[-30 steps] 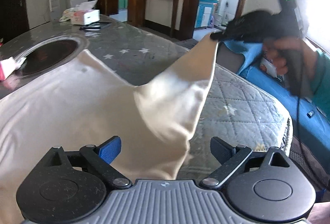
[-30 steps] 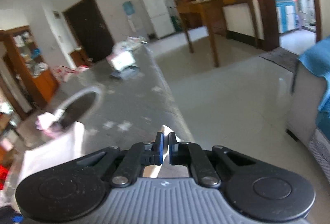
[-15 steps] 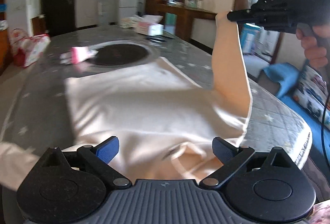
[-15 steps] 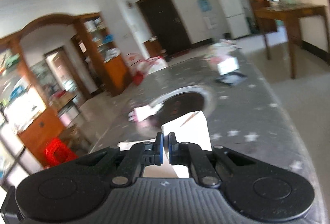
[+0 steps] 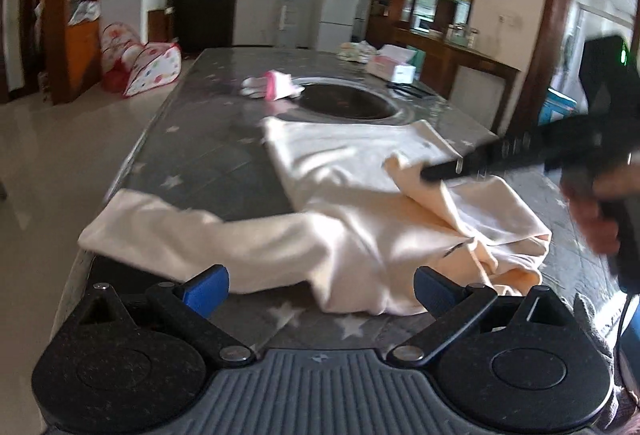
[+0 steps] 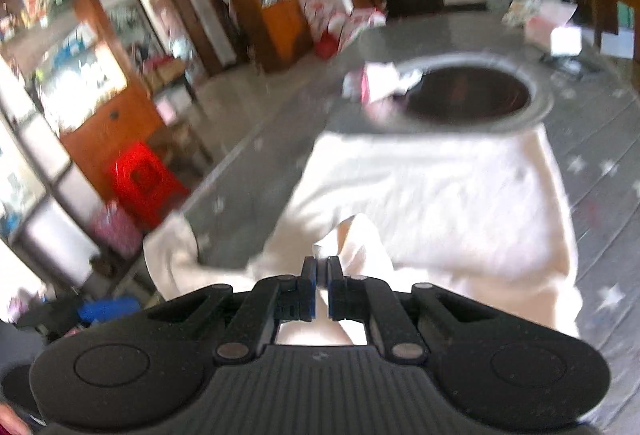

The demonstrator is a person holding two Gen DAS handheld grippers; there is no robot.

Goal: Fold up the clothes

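Since half a second before, I had carried the sleeve down from shoulder height and across, so it lay over the body of the garment instead of hanging in the air. My right claw (image 5: 430, 175) stayed pinched on that sleeve's cuff, its two blue pads pressed together with cream cloth between them, low above the shirt's middle. My right hand (image 5: 596, 219) showed blurred on the grip at the frame's edge.

One long table (image 5: 208, 171), grey with pale stars, filled most of both views. On it lay one cream long-sleeved shirt (image 5: 360, 195), spread flat on the near half, collar end toward me, hem toward the far end and just short of the one dark round inset (image 5: 344, 103) in the tabletop. The shirt had two sleeves: the one I held, folded inward, and the other sleeve (image 5: 192, 235), stretched out straight toward the table's left edge.

My left claw (image 5: 320, 289) hovered with its two fingers spread wide apart, gripping nothing, just off the shirt's collar end.

Beyond the inset sat one small pink-and-white bundle (image 5: 274, 87) at its left rim and one tissue box (image 5: 394, 69) further right. Motion blur hid finer detail from my right-wrist camera.
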